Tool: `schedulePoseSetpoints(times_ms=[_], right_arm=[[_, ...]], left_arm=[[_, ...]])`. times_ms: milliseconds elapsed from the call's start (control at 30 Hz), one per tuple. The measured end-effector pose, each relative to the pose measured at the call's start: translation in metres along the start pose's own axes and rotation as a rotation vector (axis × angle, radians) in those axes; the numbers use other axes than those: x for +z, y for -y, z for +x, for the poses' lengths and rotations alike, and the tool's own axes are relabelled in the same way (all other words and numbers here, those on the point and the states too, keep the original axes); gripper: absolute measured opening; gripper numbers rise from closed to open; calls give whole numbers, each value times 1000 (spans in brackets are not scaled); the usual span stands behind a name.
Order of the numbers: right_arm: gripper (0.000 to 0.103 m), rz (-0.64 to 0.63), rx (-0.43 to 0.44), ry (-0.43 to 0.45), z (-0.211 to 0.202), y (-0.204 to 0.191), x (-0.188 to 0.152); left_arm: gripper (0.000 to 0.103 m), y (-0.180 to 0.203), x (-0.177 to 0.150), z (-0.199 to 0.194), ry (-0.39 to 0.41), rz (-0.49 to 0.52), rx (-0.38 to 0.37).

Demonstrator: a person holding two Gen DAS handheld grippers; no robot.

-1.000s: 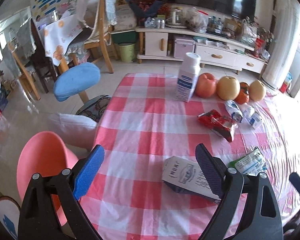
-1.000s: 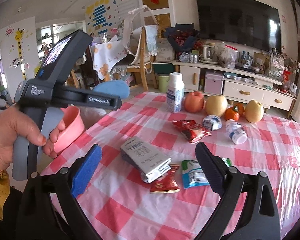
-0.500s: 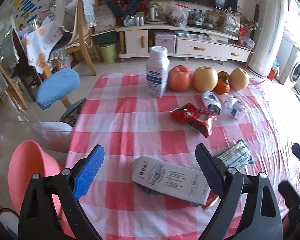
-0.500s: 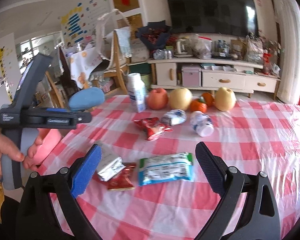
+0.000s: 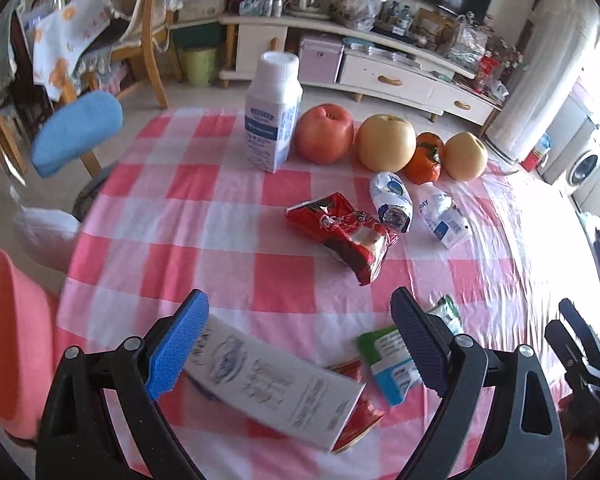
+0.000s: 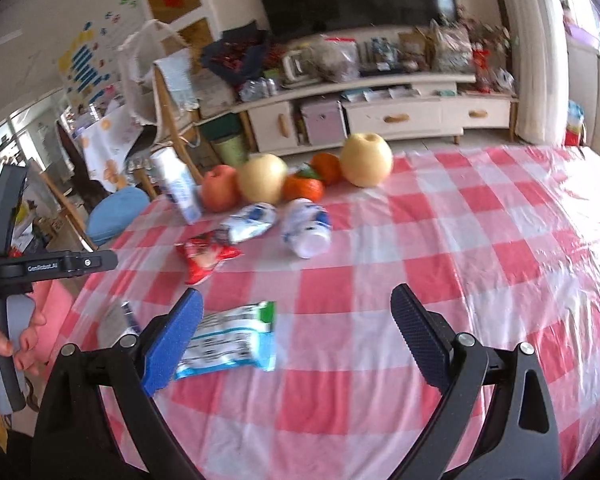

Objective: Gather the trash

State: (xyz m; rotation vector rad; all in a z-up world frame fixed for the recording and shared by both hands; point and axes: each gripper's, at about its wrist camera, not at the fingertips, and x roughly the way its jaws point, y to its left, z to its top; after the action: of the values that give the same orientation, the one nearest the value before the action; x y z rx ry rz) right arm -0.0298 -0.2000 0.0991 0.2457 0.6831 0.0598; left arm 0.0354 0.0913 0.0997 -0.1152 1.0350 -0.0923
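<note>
Here's the count on the counter (image 5: pixel 228 248), taking the upright white milk bottle (image 5: pixel 274 116) as the marker: one red apple (image 5: pixel 325 133) touching its right side, then two yellow pears (image 5: pixel 387 143) with one orange persimmon (image 5: pixel 425 158) between them, all in a row. In front of the fruit lie two crumpled white-and-blue pouches (image 5: pixel 392 201), side by side. Nearer than the bottle, one red snack wrapper (image 5: pixel 342 234) lies flat, apart from everything else. Well on the near side of the bottle sits one white carton (image 5: pixel 274 376) on its side, lying over a second red wrapper (image 5: pixel 360 416), and just right of it one green-and-blue packet (image 5: pixel 396 360).

The left gripper (image 5: pixel 298 344) hangs above the carton, fingers spread wide, pads clear of it. The right gripper (image 6: pixel 296 334) has its fingers wide apart too, nothing pinched; the packet lies beside its left pad.

The counter wears a red-and-white checked cloth under clear plastic. Beyond the bottle: a cream TV cabinet (image 5: pixel 404 76) crowded with clutter, wooden chairs, a blue stool (image 5: pixel 78 132). Left of the bottle the counter edge drops toward a pink tub (image 5: pixel 8 340). Right of the fruit the cloth lies bare and wide
</note>
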Motion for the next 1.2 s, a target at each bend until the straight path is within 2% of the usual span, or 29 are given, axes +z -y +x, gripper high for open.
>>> schedulePoseSetpoints(times_ms=[133, 400, 533, 700, 1200], right_arm=[[95, 25, -6, -34, 21, 14, 5], [95, 61, 1, -103, 67, 27, 14], [95, 90, 32, -133, 84, 29, 18], [95, 71, 30, -156, 103, 25, 21], [95, 26, 36, -154, 132, 17, 37]], left_arm=[[91, 11, 9, 25, -32, -28, 23], [91, 47, 20, 68, -76, 43, 73], [91, 53, 22, 89, -107, 57, 96], [91, 62, 26, 110, -127, 83, 118], [93, 40, 48, 132, -114, 3, 77]])
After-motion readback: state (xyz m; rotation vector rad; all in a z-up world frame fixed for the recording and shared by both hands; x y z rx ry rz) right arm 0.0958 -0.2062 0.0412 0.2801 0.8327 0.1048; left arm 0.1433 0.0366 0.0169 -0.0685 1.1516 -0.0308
